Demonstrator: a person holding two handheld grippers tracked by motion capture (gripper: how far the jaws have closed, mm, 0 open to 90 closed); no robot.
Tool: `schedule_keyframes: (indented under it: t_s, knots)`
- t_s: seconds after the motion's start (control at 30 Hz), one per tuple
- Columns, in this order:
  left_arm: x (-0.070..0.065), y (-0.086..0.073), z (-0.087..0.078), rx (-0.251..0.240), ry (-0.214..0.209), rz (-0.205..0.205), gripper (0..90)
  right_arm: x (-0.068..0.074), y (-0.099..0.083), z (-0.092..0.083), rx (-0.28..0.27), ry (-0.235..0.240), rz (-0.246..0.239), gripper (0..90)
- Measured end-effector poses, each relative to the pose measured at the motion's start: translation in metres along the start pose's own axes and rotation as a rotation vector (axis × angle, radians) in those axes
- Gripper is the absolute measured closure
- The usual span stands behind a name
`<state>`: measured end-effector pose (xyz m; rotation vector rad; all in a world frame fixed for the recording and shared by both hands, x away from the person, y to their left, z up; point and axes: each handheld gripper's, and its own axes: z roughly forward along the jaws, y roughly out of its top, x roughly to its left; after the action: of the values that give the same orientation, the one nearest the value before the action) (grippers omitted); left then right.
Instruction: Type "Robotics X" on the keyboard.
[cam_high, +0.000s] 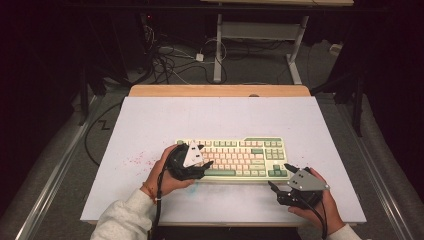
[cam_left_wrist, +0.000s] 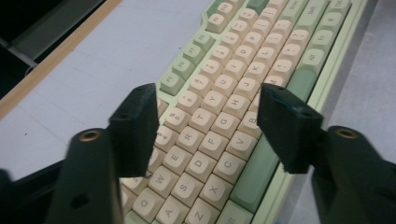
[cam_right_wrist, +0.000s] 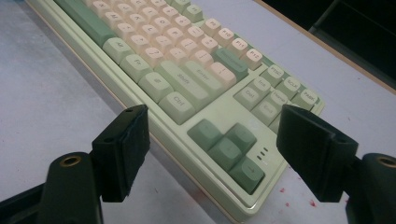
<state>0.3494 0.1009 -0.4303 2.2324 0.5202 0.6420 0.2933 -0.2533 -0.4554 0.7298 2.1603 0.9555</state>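
High view, nearest the bottom edge: two forearms in pale sleeves come in, cut off at the frame, each hand wrapped around a gripper. The right gripper (cam_high: 279, 176) sits just off the near right corner of the keyboard (cam_high: 252, 145), its jaws apart with nothing between them; the grey plate on top covers much of its body. The left gripper (cam_high: 206, 162) lies over the keyboard's left end, and its plate and the hand hide the keys beneath, so from here the jaws are hard to read.

Left gripper view settles that — the left gripper (cam_left_wrist: 208, 123) has its jaws spread wide above the letter rows, and nothing is clamped. Whether a fingertip rests on a key I cannot tell. The keyboard (cam_left_wrist: 243, 70) runs away from the lens, letters legible close by, the far rows cut off at the top.

Right gripper view: the right gripper (cam_right_wrist: 212, 142) frames the arrow keys and the corner of the keyboard (cam_right_wrist: 212, 112), jaws well apart, not touching it. Legends on the farther keys blur out.

Farther off, the keyboard lies flat near the front middle of the white table (cam_high: 165, 120), with faint red specks to its left. Beyond the table's wooden far edge, cables (cam_high: 172, 60) tangle on a dark floor — little else can be made out there.
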Motion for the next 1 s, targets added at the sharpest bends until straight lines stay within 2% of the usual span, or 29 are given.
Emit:
schedule_keyframes:
  t_s: [0.07, 0.33, 0.47, 0.57, 0.63, 0.7, 0.87, 1.0]
  knots:
    - [0.001, -0.003, -0.003, -0.009, -0.007, -0.008, 28.7, 0.000, 0.000, 0.000, 0.001, 0.001, -0.001, 26.0]
    - [0.003, -0.015, -0.012, -0.034, 0.011, -0.038, 22.1, -0.003, 0.000, 0.000, -0.005, 0.004, 0.018, 26.5]
    - [0.002, -0.024, -0.016, -0.023, 0.025, -0.031, 20.9, -0.003, 0.001, 0.000, -0.003, 0.007, 0.025, 26.4]
    - [0.002, -0.030, -0.021, -0.010, 0.040, -0.009, 20.7, -0.004, 0.002, 0.002, -0.002, 0.006, 0.022, 26.3]
    - [0.003, -0.035, -0.023, -0.010, 0.044, -0.024, 20.6, -0.006, 0.005, 0.002, -0.014, 0.004, 0.030, 26.3]
    - [0.004, -0.039, -0.026, 0.004, 0.058, -0.022, 20.1, -0.008, 0.007, 0.003, -0.017, 0.007, 0.039, 26.7]
    - [0.004, -0.051, -0.031, 0.026, 0.075, -0.034, 20.1, -0.011, 0.012, 0.003, -0.040, 0.018, 0.059, 34.0]
    - [0.001, -0.063, -0.034, 0.040, 0.080, -0.061, 19.4, -0.016, 0.019, 0.005, -0.057, 0.057, 0.083, 37.3]
